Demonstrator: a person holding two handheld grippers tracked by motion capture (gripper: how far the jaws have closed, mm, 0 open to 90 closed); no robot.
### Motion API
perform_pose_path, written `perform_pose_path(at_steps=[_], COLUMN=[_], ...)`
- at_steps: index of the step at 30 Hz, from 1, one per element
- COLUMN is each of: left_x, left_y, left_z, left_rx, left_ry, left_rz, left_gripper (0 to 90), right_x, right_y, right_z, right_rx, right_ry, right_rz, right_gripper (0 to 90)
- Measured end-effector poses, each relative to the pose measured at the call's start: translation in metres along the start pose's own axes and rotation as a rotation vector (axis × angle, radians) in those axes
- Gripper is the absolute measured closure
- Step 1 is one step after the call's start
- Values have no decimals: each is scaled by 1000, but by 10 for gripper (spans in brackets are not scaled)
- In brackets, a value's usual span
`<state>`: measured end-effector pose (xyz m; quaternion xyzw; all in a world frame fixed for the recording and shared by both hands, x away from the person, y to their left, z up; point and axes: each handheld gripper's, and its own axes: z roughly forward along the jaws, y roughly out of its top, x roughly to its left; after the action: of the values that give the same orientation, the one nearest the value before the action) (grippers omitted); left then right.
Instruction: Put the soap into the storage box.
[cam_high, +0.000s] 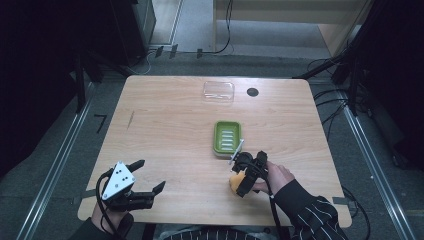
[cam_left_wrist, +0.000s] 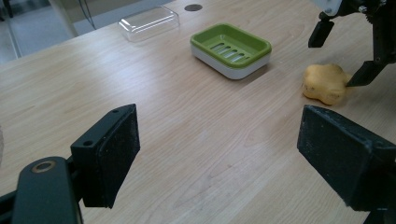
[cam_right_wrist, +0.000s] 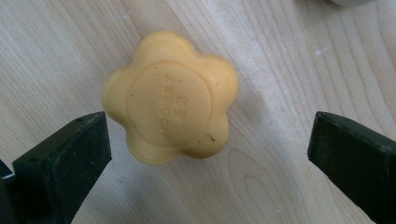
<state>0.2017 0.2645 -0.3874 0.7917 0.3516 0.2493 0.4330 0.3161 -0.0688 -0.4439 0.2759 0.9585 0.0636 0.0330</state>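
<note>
My right gripper (cam_right_wrist: 208, 144) hangs over the flower-shaped yellow soap (cam_right_wrist: 170, 95), jaws apart, straddling it to grip; green soap dish (cam_high: 227, 137) just beyond; left gripper (cam_high: 148, 180) open, idle

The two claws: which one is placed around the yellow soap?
The right claw, open, has the soap between its jaws without touching. The left claw, also open, is far away.

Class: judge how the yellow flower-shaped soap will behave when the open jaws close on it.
The yellow soap looks solid, so probably stiff. Its smooth lobed edge may let the pads slip. It lies flat on the table, so it seems unlikely to roll.
</note>
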Motion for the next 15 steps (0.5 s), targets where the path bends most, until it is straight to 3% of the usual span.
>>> perform_pose_path(at_steps=[15], left_x=[0], left_y=[0], left_z=[0], left_rx=[-2], left_ry=[0], left_rz=[-2], left_gripper=[136], right_x=[1], right_y=[11], right_z=[4], right_rx=[16], right_ry=[17], right_rz=[-13], right_gripper=[0])
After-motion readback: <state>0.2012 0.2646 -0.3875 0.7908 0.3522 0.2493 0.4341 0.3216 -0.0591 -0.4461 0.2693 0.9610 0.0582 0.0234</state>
